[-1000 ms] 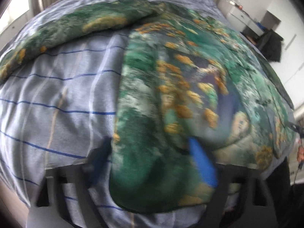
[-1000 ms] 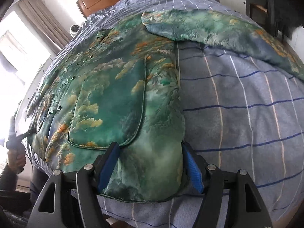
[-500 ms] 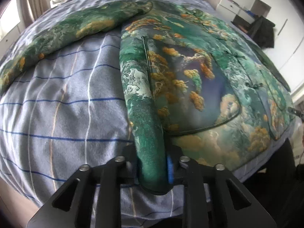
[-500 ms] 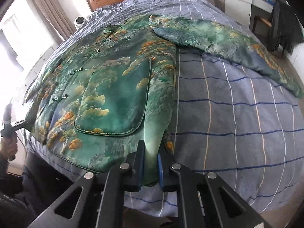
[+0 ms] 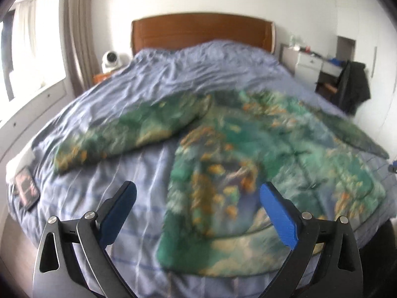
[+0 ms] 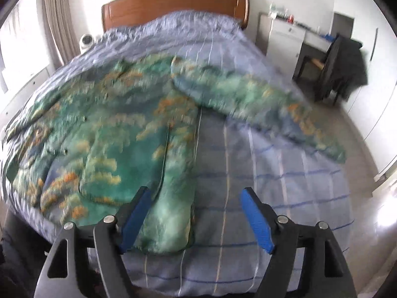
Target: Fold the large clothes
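Behind everything stands a brown wooden headboard (image 5: 202,31) against a white wall, with a bed (image 5: 203,64) in a blue checked cover filling most of both views. Spread flat on that cover is the green and orange patterned jacket (image 5: 260,149), its body in the centre right of my left view and one sleeve reaching toward the left edge. My left gripper (image 5: 198,213) hangs above the jacket's lower hem; its jaws have just been opening and stand wide, pressing on nothing. My right gripper (image 6: 193,218) sits over the hem's corner at lower centre of its view; its jaws have also just been opening, clear of the cloth. A white drawer unit (image 6: 285,41) stands at upper right, its contents hidden. Both views are blurred.
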`<state>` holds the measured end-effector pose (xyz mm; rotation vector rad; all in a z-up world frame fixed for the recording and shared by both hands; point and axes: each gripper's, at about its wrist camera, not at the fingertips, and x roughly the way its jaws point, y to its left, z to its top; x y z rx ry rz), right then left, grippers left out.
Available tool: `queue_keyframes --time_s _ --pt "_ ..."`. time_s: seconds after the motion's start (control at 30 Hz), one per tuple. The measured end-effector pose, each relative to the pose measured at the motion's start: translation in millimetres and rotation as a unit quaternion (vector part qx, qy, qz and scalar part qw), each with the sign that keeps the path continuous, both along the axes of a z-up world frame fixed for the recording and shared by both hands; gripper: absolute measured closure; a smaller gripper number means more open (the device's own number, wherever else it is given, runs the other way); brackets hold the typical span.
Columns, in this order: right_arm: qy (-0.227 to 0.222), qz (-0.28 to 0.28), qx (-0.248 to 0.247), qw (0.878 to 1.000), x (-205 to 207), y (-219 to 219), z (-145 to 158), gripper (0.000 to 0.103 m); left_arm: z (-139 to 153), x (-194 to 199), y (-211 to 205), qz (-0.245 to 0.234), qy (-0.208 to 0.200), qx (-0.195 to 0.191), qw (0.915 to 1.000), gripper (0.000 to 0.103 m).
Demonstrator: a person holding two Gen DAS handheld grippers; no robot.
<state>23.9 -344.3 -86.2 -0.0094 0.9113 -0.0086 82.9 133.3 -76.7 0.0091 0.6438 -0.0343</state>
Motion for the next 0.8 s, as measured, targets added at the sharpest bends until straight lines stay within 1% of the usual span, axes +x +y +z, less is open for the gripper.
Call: queue_keyframes --time_s 0.13,0.23,0.33,0.43,0.5,0.57,0.67,0.73,0.8 --pt "-0.041 -0.006 0.0 0.999 -3 1 25 0.026 15 5 -30 -0.029 -0.029 0.019 0.999 0.003" --pt "-0.063 -0.009 0.006 0.998 -7 1 38 0.023 18 8 -49 -0.051 -0.034 0.019 0.9979 0.003" --pt "-0.07 -0.016 0.009 0.997 -9 -1 42 0.023 10 12 -71 -0.069 -0.015 0.023 0.9972 0.003" --pt "-0.083 -0.019 0.01 0.996 -14 -2 44 0.023 -2 15 -88 -0.084 0.014 0.026 0.996 0.003" --pt "-0.087 -0.023 0.008 0.996 -16 -4 44 0.023 -10 17 -98 -0.094 0.042 0.028 0.9943 0.003" --pt "-0.098 -0.025 0.009 0.995 -20 -7 45 0.023 -10 17 -106 -0.098 0.053 0.027 0.9934 0.003" --pt "-0.121 -0.018 0.005 0.992 -24 -10 47 0.023 -5 18 -113 -0.091 0.061 0.031 0.9935 0.003" --pt "-0.127 -0.017 -0.004 0.992 -24 -11 48 0.023 2 20 -119 -0.087 0.05 0.046 0.9939 0.002" --pt "-0.129 -0.017 -0.002 0.992 -24 -13 49 0.023 12 21 -124 -0.082 0.031 0.055 0.9946 0.002"
